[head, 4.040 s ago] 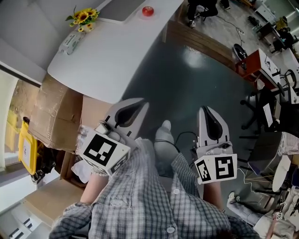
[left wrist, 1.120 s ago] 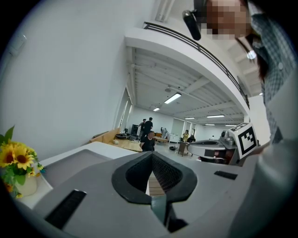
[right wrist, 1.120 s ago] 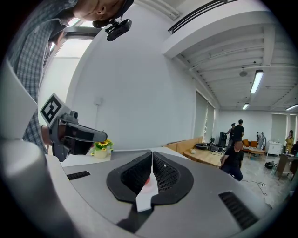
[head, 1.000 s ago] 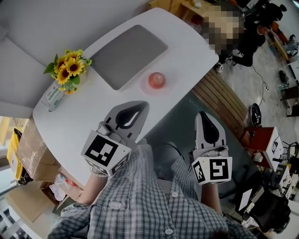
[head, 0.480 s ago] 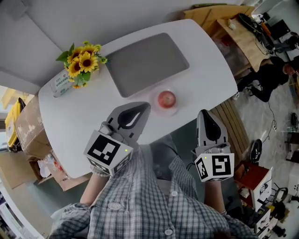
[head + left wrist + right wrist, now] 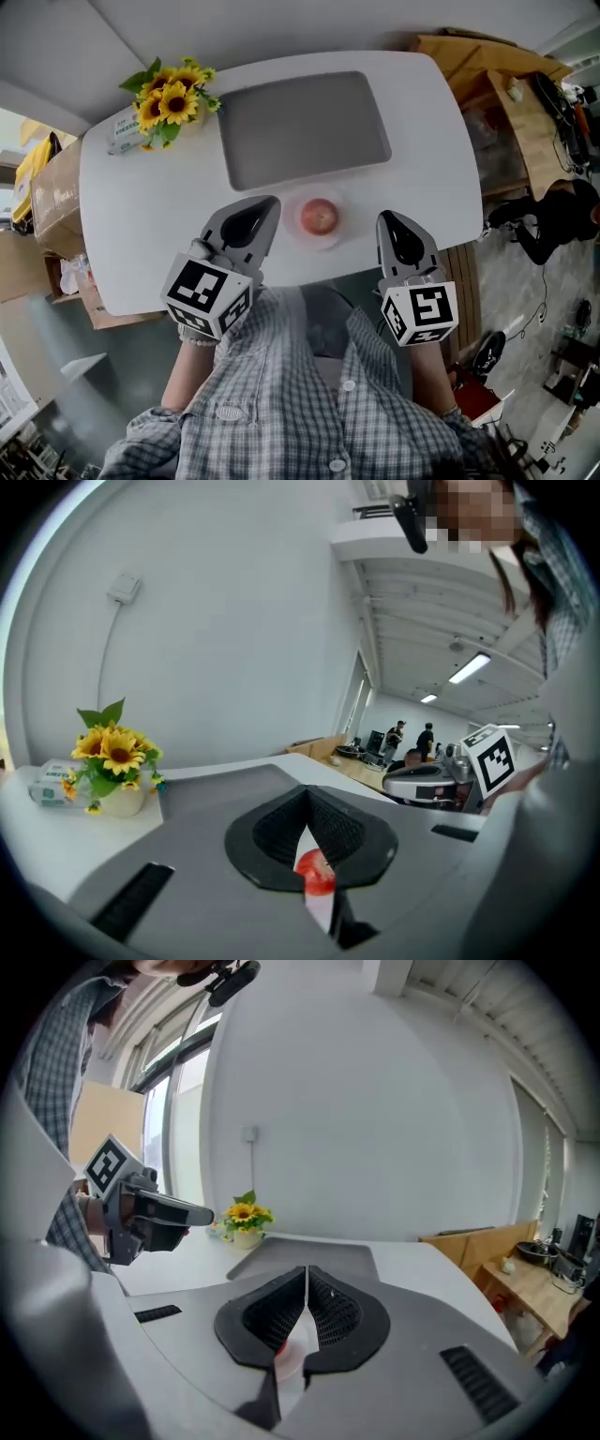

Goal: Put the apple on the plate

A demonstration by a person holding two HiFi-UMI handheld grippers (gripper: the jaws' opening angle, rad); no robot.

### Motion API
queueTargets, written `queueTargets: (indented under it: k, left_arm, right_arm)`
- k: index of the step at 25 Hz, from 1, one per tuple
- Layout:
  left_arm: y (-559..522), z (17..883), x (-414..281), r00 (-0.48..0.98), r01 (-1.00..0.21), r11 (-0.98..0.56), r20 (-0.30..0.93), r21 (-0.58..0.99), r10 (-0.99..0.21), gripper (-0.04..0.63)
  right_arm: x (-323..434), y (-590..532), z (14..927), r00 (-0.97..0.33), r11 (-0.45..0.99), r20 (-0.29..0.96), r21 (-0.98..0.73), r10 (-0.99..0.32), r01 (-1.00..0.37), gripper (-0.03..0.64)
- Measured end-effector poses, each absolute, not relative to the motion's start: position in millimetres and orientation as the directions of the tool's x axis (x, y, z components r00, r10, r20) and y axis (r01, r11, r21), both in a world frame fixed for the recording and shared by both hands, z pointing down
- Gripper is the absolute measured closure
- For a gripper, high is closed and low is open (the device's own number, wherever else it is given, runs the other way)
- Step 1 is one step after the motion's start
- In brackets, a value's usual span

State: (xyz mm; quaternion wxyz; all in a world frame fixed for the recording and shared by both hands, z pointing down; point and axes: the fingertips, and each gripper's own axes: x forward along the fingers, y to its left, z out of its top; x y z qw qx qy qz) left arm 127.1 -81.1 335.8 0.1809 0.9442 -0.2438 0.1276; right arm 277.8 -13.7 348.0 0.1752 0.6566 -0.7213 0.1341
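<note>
Facing the person squarely now, the round red apple sits on the small pale round plate, near the front edge of the white rounded table. Half a second ago the table lay skewed and further off. The left gripper at nine o'clock and the right gripper at four o'clock hover beside the apple, jaws pressed together on nothing. Judging by this, the apple is already placed.
</note>
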Motion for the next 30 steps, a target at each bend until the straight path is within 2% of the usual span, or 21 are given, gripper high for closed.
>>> queueTargets:
  k: [7,13,16,20,26,30]
  left_arm:
    - [-83,387,119,0.733,-0.652,-0.695,0.485,0.302,-0.477,0.586]
    - [-70,453,111,0.643,-0.733,-0.578,0.643,0.36,-0.416,0.586]
    - [-66,473,107,0.614,-0.761,-0.526,0.683,0.38,-0.396,0.586]
    - [-59,493,105,0.599,-0.774,-0.485,0.72,0.407,-0.35,0.584]
    - [-50,521,113,0.619,-0.753,-0.459,0.744,0.472,-0.25,0.584]
    - [-47,540,114,0.59,-0.766,-0.449,0.78,0.459,-0.208,0.584]
  right_arm:
    - [288,-32,413,-0.25,0.257,0.579,-0.072,-0.776,-0.964,0.591]
    - [286,-36,461,-0.333,0.309,0.661,-0.157,-0.673,-0.938,0.591]
    - [283,-37,475,-0.357,0.332,0.681,-0.175,-0.639,-0.927,0.591]
    - [280,-34,494,-0.384,0.333,0.709,-0.219,-0.591,-0.917,0.591]
    - [279,-27,519,-0.408,0.264,0.745,-0.313,-0.527,-0.912,0.589]
    - [280,-24,529,-0.424,0.217,0.756,-0.365,-0.499,-0.905,0.588]
